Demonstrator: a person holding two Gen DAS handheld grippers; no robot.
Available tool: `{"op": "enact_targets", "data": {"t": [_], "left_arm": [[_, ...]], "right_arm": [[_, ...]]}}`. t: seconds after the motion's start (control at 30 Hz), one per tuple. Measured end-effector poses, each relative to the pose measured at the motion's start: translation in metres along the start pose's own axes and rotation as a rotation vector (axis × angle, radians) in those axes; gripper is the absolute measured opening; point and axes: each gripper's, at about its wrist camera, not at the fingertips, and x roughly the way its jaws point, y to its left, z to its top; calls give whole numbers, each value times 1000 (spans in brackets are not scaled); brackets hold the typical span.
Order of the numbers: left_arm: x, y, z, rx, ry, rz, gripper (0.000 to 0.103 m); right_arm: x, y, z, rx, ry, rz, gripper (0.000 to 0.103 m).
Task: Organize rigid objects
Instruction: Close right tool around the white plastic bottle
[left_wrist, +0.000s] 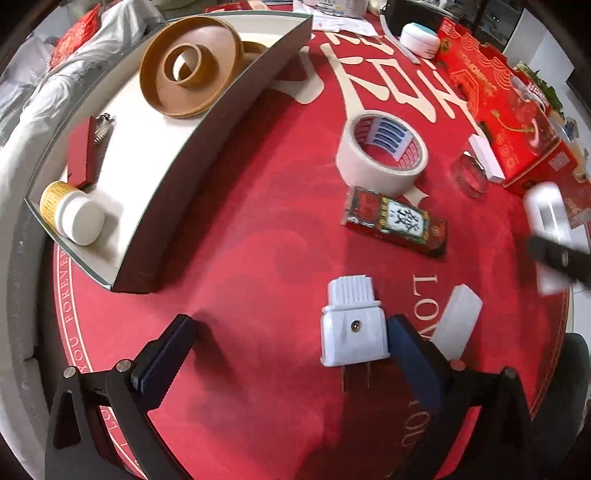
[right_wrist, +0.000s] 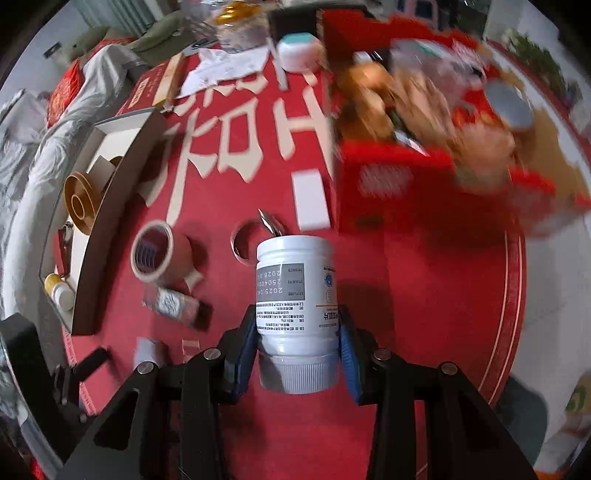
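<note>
Left gripper (left_wrist: 291, 365): jaws standing wide apart, gripping nothing, hanging over the near part of the red tablecloth (left_wrist: 240, 258).

White plug adapter (left_wrist: 352, 325): lying flat on the cloth between the left jaws, close against the right-hand finger, prongs pointing toward the camera.

White block (left_wrist: 460, 317): lying just beyond that same finger, on the gold lettering.

Right gripper (right_wrist: 297, 350): blue pads pressing both sides of a white pill bottle (right_wrist: 295, 299). Bottle is being held clear of the cloth, ribbed cap toward the camera, base pointing away, label reading upside down.

Printed red packet (left_wrist: 397, 219): lying mid-cloth, just nearer than the masking tape roll (left_wrist: 380, 151), which is resting flat with its core facing up.

Clear glass dish (left_wrist: 471, 171): sitting beside the tape, toward the right edge; its outline is faint, so possibly a low cup.

White slab (left_wrist: 485, 158): lying against the foot of the red gift box (left_wrist: 506, 107) along the right edge.

Open tray box (left_wrist: 207, 133): sitting at the left edge. Holding a small yellow-labelled bottle (left_wrist: 72, 212) on its side in the near corner, a red clip (left_wrist: 83, 153) behind it, and a brown spool (left_wrist: 190, 66) at the far end.

White jar with teal lid (left_wrist: 419, 38): standing at the far edge.
</note>
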Motion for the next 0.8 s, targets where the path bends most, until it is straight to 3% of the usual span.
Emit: {"op": "enact_targets", "data": {"t": [0.27, 0.33, 0.37, 0.43, 0.47, 0.53, 0.8], "left_arm": [[3, -22, 8, 28, -64, -7, 103], [2, -24, 7, 24, -88, -7, 103], [0, -28, 10, 21, -94, -6, 103], [-1, -28, 9, 8, -97, -1, 103], [-1, -25, 5, 0, -96, 0, 103], [-1, -26, 4, -8, -92, 2, 103], [-5, -19, -5, -33, -124, 7, 103]], "right_arm": [[17, -20, -32, -16, 66, -83, 42], [16, -19, -34, -31, 44, -95, 42], [17, -17, -35, -44, 38, -105, 46], [20, -12, -36, -70, 35, -90, 74], [25, -8, -37, -94, 60, -75, 100], [36, -2, -41, -124, 88, -105, 103], [28, -4, -58, -127, -9, -111, 103]]}}
